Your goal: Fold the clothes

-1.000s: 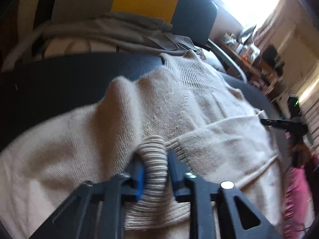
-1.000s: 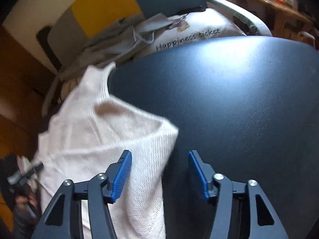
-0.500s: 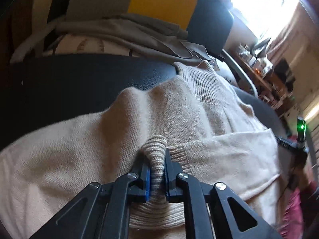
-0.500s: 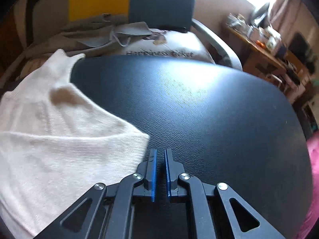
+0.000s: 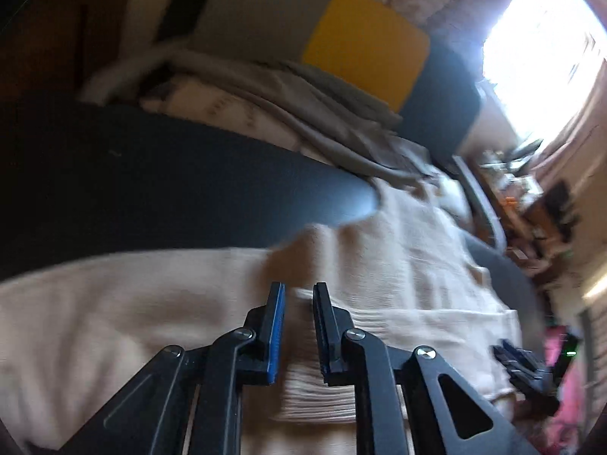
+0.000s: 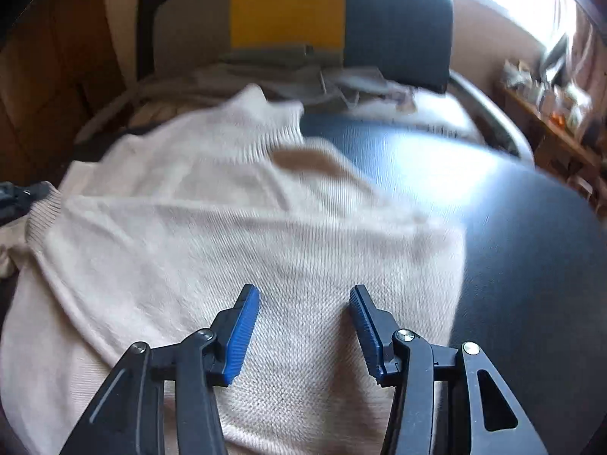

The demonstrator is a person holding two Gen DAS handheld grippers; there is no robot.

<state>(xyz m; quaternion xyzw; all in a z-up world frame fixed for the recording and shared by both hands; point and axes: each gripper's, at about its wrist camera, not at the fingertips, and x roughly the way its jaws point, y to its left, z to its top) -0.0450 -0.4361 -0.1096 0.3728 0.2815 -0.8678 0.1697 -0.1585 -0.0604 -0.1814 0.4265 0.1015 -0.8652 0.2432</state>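
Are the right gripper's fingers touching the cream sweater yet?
Cannot tell. In the right wrist view the opening right gripper hangs over the cream sweater, nothing pinched; whether its fingers rest on the knit is unclear.

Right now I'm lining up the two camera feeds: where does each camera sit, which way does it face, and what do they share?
Left wrist: sits on the left gripper, looking forward and down at the ribbed cuff of the cream knitted sweater; jaws opening, cuff between them.
Right wrist: sits on the right gripper, looking down over the sweater's body; jaws opening above the knit.
Shared: the sweater, dark round table, yellow cushion.
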